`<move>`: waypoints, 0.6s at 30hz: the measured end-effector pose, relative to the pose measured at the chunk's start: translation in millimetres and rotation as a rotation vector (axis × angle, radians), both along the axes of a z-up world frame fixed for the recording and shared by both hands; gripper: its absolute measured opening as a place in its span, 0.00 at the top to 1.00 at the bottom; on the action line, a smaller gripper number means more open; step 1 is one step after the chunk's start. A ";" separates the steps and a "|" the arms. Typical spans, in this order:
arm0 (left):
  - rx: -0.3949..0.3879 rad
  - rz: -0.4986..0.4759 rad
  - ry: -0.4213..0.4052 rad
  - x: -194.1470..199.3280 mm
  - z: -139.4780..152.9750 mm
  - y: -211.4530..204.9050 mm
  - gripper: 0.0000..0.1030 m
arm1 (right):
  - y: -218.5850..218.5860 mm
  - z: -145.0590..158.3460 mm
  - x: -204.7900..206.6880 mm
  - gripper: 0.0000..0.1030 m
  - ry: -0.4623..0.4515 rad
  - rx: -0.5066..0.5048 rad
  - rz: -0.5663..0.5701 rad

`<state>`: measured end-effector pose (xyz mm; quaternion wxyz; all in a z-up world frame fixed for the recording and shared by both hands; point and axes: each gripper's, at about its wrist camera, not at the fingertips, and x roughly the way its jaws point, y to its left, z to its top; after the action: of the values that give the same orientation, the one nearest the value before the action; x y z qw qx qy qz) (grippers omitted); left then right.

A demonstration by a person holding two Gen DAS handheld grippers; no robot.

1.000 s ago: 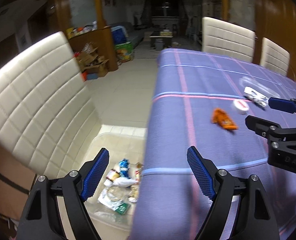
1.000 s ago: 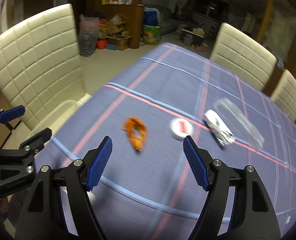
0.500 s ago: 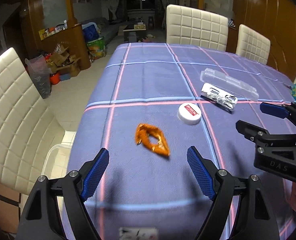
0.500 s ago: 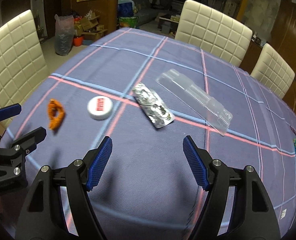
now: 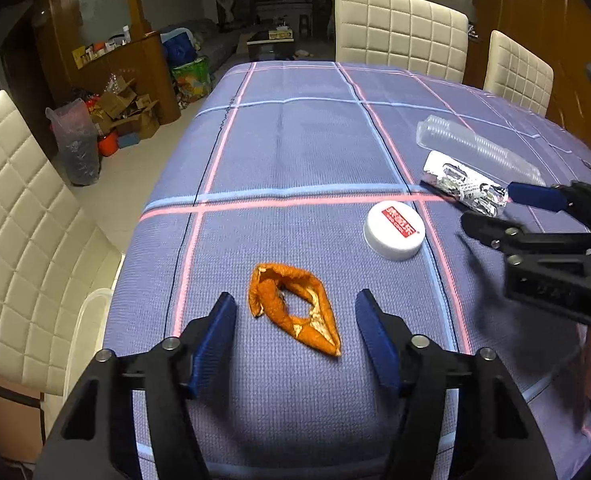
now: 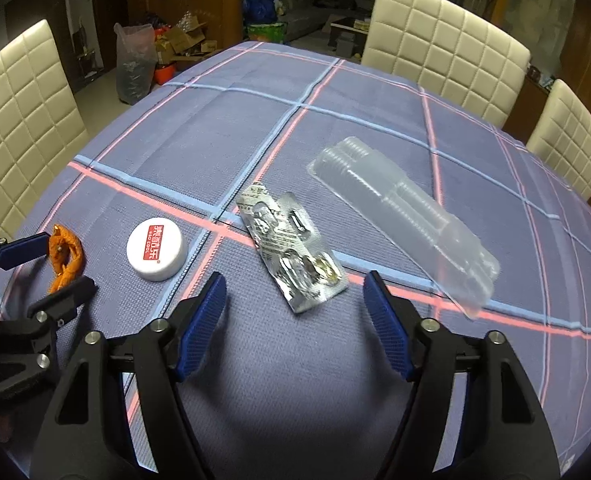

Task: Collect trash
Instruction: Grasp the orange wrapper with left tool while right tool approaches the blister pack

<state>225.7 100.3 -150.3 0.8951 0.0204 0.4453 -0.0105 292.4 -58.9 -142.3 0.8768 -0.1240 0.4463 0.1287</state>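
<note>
I hold both grippers over a table spread with a purple cloth crossed by pink and blue lines, cream quilted chairs standing along its far side and left end. My left gripper hangs just above the near edge with its blue-padded jaws apart; they have just been closing, and the curl of orange peel lies flat on the cloth between them, touched by neither pad. To the right of the peel and a little farther off sits a white cap with a red label. My right gripper is held to the right of the left one, its jaws likewise apart and just been closing, with nothing pressed between them; the crumpled silver blister pack lies on the cloth just beyond the fingertips, its near end reaching into the gap between them. Beyond that and to the right rests a clear plastic blister shell, lying slantwise. In the right wrist view the left gripper's fingers show at the left edge, bracketing the peel. A plastic bag and cardboard boxes stand on the floor far left.
</note>
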 end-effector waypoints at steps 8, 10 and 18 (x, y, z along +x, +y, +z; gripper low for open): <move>-0.007 -0.027 -0.005 3.4 3.0 -1.7 0.71 | 3.9 -3.8 1.1 0.79 0.049 0.051 0.020; -0.004 -0.028 -0.011 2.0 4.2 -2.0 0.73 | 3.8 -4.0 -1.9 0.84 0.053 0.053 0.020; -0.009 -0.023 -0.026 -13.5 11.8 2.3 0.74 | 1.2 10.4 -25.9 0.95 0.020 0.072 0.026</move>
<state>212.2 102.6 -138.5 0.9008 0.0217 0.4331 -0.0225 266.5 -57.7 -132.0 0.8744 -0.0970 0.4487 0.1573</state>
